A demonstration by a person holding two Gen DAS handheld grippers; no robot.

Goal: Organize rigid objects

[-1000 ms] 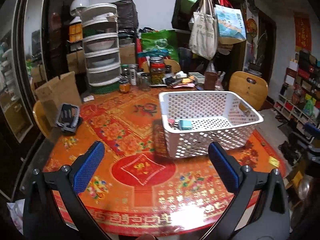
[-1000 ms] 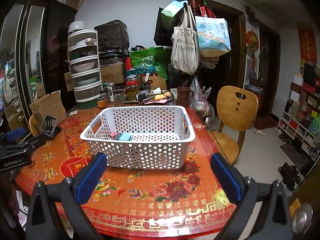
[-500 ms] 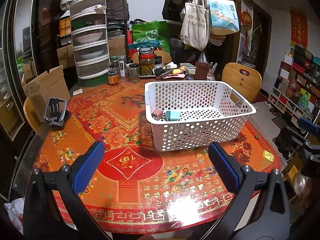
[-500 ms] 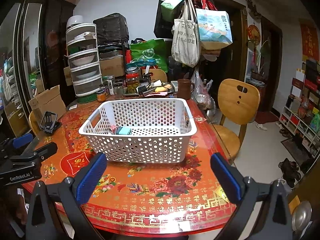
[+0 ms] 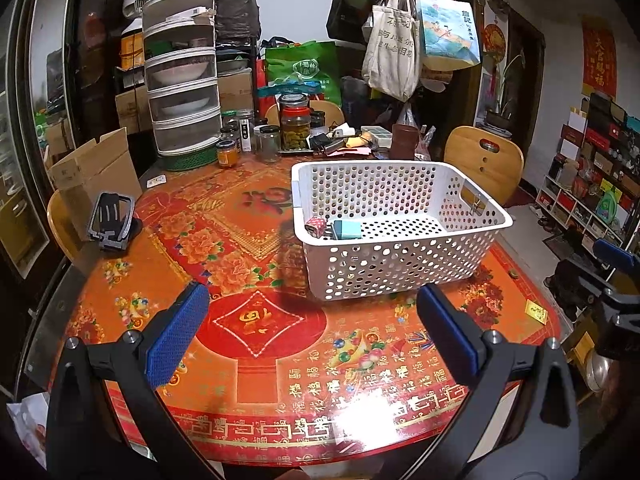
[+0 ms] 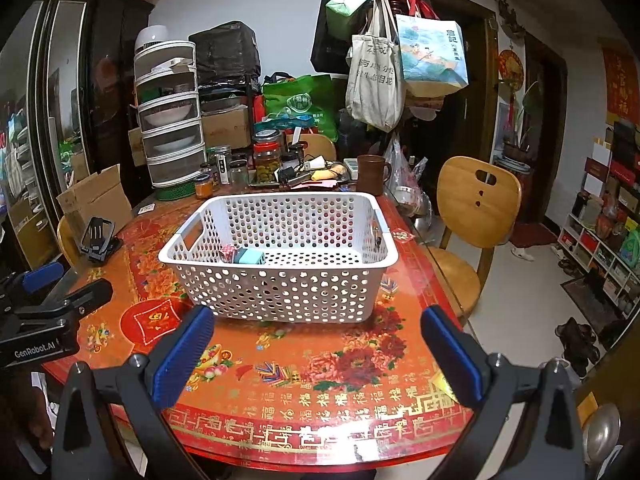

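Holding both the left gripper [image 5: 312, 330] and right gripper [image 6: 316, 354] spread wide and empty, I judge sorting nearly done: a red-checked cube [image 5: 315, 225] and teal block [image 5: 347, 230] sit in the white basket [image 5: 404, 276], the black holder [image 5: 112, 221] still out on the table [image 5: 248, 364].

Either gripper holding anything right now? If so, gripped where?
Nothing held. Left gripper and right gripper are both open and empty, short of the basket.

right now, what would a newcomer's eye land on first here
Probably the white perforated basket in the middle of the bright red-and-gold table, with a teal block and a red checkered cube in one corner. Both tongs, left and right, hang open and empty over the near edge.
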